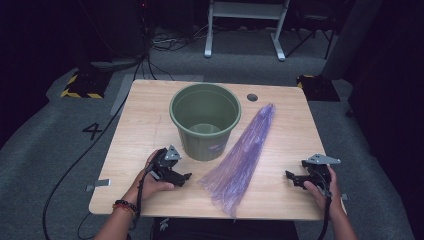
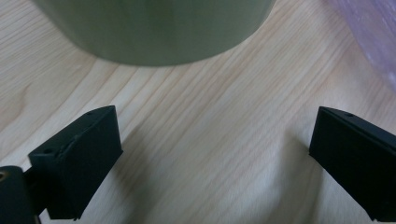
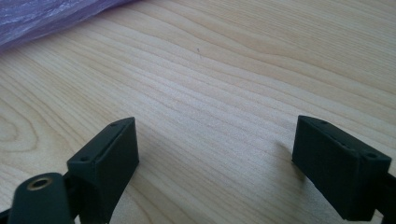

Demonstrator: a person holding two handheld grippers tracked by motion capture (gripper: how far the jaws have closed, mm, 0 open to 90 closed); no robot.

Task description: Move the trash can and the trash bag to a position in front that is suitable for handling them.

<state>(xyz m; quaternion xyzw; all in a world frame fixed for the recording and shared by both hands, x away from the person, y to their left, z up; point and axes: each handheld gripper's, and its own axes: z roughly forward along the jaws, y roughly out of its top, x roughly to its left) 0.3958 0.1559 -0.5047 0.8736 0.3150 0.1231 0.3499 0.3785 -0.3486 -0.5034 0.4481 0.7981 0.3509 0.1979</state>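
A green plastic bucket (image 1: 205,121) stands upright and empty at the middle of the wooden table (image 1: 140,115). A crumpled purple plastic bag (image 1: 243,150) lies stretched out to its right, from the back toward the front edge. My left gripper (image 1: 184,177) rests on the table just left of the bucket's base, open and holding nothing. In the left gripper view the bucket (image 2: 154,28) is close ahead, with the bag (image 2: 373,37) at the upper right. My right gripper (image 1: 290,177) sits near the front right, open, apart from the bag (image 3: 42,18).
A round cable hole (image 1: 252,97) sits in the table behind the bucket. Grey carpet surrounds the table, with a white frame's legs (image 1: 245,30) at the back and cables (image 1: 75,165) trailing on the left. Bare wood lies between the bag and the right gripper.
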